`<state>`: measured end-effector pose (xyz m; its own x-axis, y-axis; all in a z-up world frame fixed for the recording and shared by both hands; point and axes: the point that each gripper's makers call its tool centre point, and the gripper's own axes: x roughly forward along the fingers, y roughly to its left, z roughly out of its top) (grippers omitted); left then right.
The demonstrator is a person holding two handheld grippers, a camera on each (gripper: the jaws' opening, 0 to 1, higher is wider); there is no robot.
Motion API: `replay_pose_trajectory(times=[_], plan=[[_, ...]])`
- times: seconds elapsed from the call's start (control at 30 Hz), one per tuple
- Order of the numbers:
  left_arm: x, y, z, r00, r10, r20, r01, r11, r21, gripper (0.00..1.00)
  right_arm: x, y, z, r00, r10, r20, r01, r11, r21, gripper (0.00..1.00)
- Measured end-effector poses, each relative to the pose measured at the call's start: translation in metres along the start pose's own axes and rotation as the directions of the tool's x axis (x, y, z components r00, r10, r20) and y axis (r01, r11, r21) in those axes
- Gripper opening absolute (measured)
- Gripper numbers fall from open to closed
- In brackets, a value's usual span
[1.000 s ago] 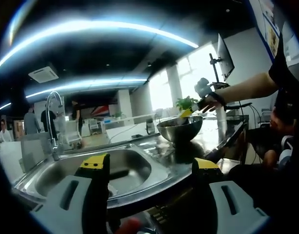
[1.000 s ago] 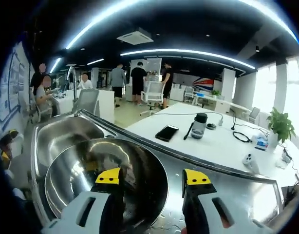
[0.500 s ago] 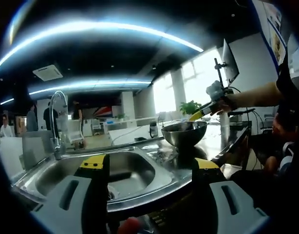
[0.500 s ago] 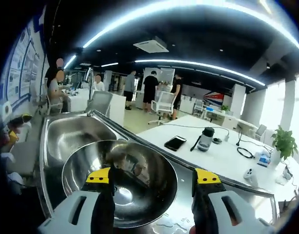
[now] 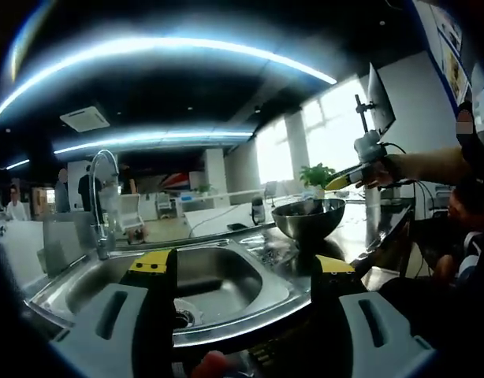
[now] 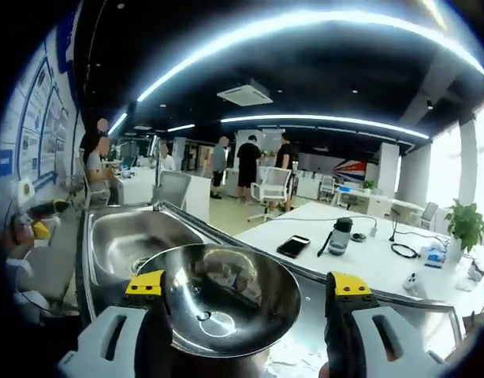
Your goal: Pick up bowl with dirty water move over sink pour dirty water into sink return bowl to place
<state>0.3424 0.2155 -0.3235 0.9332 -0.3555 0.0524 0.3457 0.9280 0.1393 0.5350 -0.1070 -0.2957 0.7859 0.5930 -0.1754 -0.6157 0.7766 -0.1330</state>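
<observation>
Steel bowl (image 6: 218, 303) shiny, upright, beside sink (image 6: 128, 240). Right gripper (image 6: 246, 287) fingers spread wide, gripping nothing; left gripper (image 5: 242, 264) fingers likewise.

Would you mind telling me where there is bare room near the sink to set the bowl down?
The steel counter right of the sink, around the bowl, looks bare, though wet near the front edge. The sink basin itself is open. The white table behind is crowded: a phone, a bottle, cables and a plant.
</observation>
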Motion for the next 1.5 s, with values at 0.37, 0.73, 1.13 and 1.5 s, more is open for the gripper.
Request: replay_pose_trajectory(times=[0.37, 0.73, 1.13, 1.5], plan=[[0.004, 0.007, 0.006, 1.000, -0.002, 0.015, 0.003, 0.997, -0.080, 0.69, -0.030, 0.011, 0.015, 0.996, -0.029, 0.083, 0.031, 0.999, -0.030, 0.80], [0.010, 0.009, 0.011, 1.000, 0.004, 0.020, -0.003, 0.998, -0.066, 0.69, -0.054, 0.016, 0.025, 0.987, -0.051, 0.149, 0.050, 0.999, 0.012, 0.82], [0.013, 0.014, 0.017, 0.999, 0.014, 0.028, -0.012, 0.998, -0.067, 0.69, -0.070, 0.024, 0.008, 0.985, -0.073, 0.159, 0.068, 0.997, 0.036, 0.84], [0.012, 0.019, 0.020, 0.999, 0.031, 0.039, -0.029, 0.997, -0.065, 0.70, -0.087, 0.037, 0.011, 0.980, -0.064, 0.188, 0.057, 0.997, 0.043, 0.89]])
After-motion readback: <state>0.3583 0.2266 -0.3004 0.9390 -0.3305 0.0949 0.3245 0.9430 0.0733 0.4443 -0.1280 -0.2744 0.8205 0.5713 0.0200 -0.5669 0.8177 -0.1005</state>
